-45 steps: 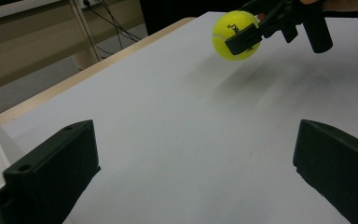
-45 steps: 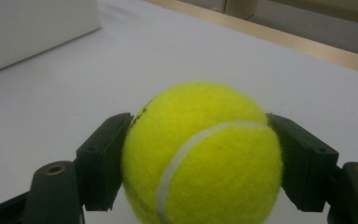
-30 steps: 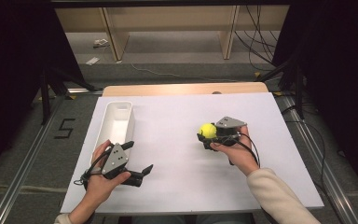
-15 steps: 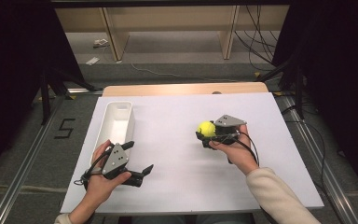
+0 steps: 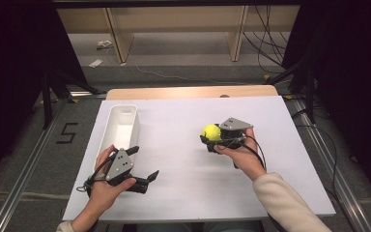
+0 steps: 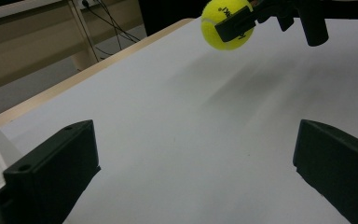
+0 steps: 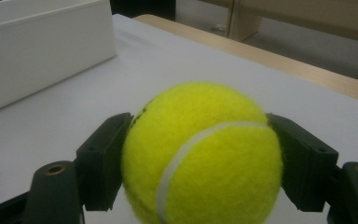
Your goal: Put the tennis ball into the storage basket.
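A yellow tennis ball (image 5: 211, 132) is held just above the white table (image 5: 174, 121), right of centre, with my right gripper (image 5: 213, 137) shut on it. In the right gripper view the ball (image 7: 203, 151) sits squeezed between both black jaws. The left gripper view shows the same ball (image 6: 227, 23) lifted off the table, with its shadow below. My left gripper (image 5: 144, 164) rests at the near left of the table, its jaws wide open with nothing between them.
A long white bin (image 5: 110, 129) stands along the left side of the table, just beyond my left hand. A wooden strip (image 5: 188, 92) runs along the table's far edge. Shelving and cables lie on the floor beyond.
The ball and right gripper have shifted slightly; the ball hangs a little off the table. The left gripper has not moved.
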Tool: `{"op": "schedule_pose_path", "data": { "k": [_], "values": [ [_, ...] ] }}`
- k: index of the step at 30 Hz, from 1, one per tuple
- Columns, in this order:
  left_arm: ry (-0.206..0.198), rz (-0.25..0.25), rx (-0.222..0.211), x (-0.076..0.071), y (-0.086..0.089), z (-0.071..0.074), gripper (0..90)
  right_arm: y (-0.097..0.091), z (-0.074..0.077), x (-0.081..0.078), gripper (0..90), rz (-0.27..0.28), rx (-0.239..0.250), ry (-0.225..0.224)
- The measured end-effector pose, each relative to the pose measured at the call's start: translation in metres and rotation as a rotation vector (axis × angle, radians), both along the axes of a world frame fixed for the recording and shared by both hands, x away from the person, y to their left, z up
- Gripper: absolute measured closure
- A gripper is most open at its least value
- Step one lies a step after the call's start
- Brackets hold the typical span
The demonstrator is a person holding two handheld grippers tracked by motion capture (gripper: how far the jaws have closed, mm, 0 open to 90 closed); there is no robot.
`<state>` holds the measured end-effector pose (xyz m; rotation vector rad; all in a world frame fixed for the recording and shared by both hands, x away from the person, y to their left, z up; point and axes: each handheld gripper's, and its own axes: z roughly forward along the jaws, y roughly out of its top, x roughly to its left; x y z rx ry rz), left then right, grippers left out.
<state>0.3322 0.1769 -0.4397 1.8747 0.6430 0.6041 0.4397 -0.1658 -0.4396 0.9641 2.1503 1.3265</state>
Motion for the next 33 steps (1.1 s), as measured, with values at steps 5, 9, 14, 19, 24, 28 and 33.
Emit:
{"op": "schedule_pose_path", "data": {
  "k": [5,9,14,19,24,28,33],
  "values": [
    [0.000,0.000,0.000,0.000,0.000,0.000,0.0,0.004,0.002,0.000,27.0,0.005,0.001,-0.004],
    [0.000,0.000,-0.001,0.000,0.000,0.000,0.0,0.007,0.003,0.000,27.0,0.010,0.006,-0.008],
    [0.000,0.000,-0.001,0.000,0.000,0.000,0.0,0.012,0.004,0.000,27.0,0.018,0.008,-0.012],
    [-0.001,-0.001,-0.001,0.000,0.000,0.000,0.0,0.017,0.005,0.000,27.0,0.026,0.008,-0.013],
    [-0.001,0.001,-0.002,0.000,0.000,0.000,0.0,0.019,0.006,0.000,27.0,0.029,0.010,-0.013],
    [-0.003,0.000,-0.002,0.000,0.000,0.000,0.0,0.022,0.006,0.000,27.0,0.033,0.013,-0.016],
    [-0.003,-0.001,-0.002,0.000,0.000,0.000,0.0,0.024,0.006,0.000,27.0,0.038,0.012,-0.016]
  ]
}}
